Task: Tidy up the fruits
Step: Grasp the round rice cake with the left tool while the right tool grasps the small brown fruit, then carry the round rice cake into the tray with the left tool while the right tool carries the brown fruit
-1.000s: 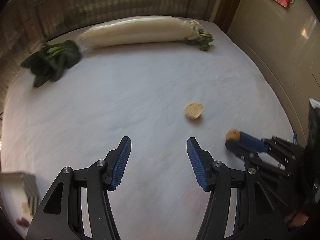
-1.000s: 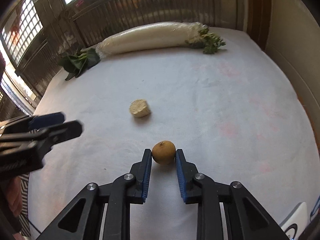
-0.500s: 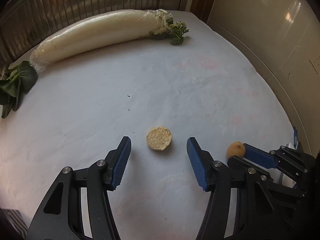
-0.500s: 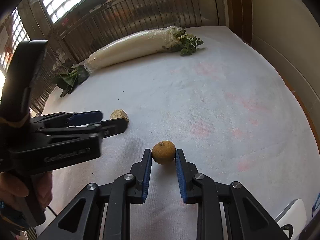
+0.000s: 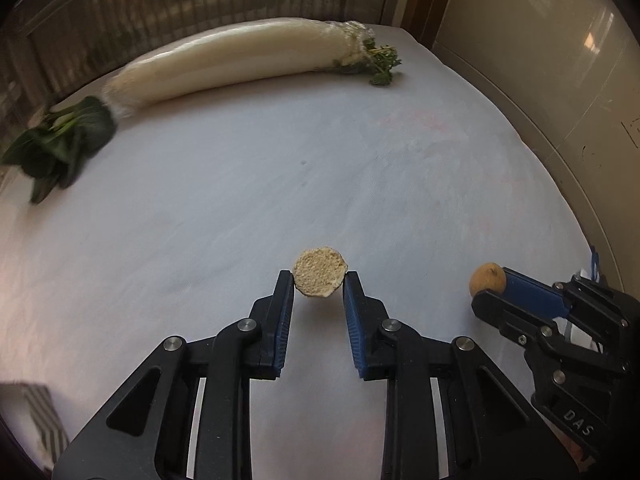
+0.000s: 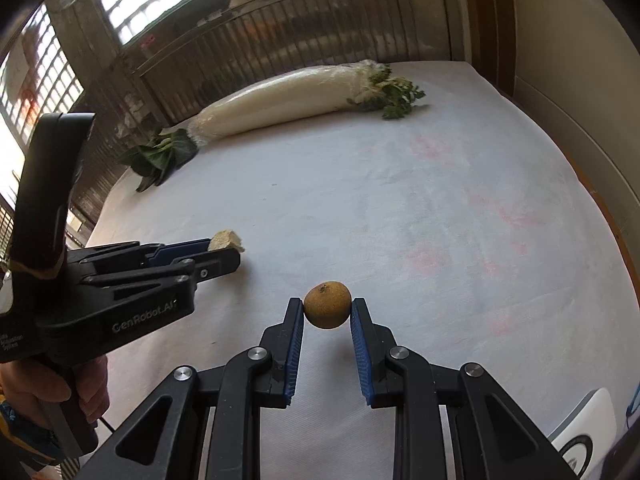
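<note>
Near the front edge of the white-covered table (image 5: 200, 200), the left gripper (image 5: 319, 280) is clamped on a tan, crumbly round piece (image 5: 319, 272), while beside it the right gripper (image 6: 327, 312) is clamped on a small brown round fruit (image 6: 327, 310).

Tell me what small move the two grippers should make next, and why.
Probably lift both straight up a little. The left gripper is shut on the crumbly tan round piece, and the right gripper is shut on the small brown fruit. Both pieces sit low over the white cloth, so a short raise would clear it before carrying them anywhere.
</note>
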`<state>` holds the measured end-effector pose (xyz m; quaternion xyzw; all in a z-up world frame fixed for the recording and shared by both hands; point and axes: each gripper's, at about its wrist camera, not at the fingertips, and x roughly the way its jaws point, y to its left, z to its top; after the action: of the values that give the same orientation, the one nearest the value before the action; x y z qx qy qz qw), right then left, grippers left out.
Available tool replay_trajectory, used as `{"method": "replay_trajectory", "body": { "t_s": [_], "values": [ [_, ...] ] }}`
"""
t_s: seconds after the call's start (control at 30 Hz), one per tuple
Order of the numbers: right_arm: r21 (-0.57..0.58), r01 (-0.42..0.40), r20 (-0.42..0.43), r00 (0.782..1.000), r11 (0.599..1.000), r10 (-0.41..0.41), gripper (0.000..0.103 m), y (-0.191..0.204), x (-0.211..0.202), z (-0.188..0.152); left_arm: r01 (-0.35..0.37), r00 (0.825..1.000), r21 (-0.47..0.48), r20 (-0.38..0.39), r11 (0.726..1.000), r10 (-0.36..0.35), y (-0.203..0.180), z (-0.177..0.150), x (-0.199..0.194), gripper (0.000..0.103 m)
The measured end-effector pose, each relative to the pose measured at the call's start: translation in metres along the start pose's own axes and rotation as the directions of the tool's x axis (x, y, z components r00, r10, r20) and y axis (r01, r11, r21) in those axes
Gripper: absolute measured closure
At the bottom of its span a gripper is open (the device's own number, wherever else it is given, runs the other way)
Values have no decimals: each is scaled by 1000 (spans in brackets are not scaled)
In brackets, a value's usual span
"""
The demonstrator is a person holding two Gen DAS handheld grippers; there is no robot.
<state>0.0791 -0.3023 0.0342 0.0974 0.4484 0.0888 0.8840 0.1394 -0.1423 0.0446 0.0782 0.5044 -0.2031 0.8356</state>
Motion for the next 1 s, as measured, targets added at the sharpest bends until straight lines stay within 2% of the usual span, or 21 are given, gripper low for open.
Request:
{"method": "replay_trajectory", "body": {
  "t_s": [0.3, 0.57, 0.77, 1.0],
  "values": [
    [-53, -59, -22, 998, 997, 58, 80, 50, -11, -15, -76, 996, -69, 33, 995, 78, 32, -45, -60, 79],
    [-157, -115, -46, 993, 981, 109, 80, 113, -21, -28, -136, 989, -163, 44, 977, 144, 70, -86, -104, 79],
    [-228, -165, -67, 986, 960, 153, 80, 157, -25, -36, -192, 977, -235, 46, 953, 209, 104, -116, -130, 79],
    [-323, -230, -97, 973, 918, 209, 80, 213, -25, -44, -253, 959, -328, 39, 910, 281, 142, -149, -158, 79]
  ]
}}
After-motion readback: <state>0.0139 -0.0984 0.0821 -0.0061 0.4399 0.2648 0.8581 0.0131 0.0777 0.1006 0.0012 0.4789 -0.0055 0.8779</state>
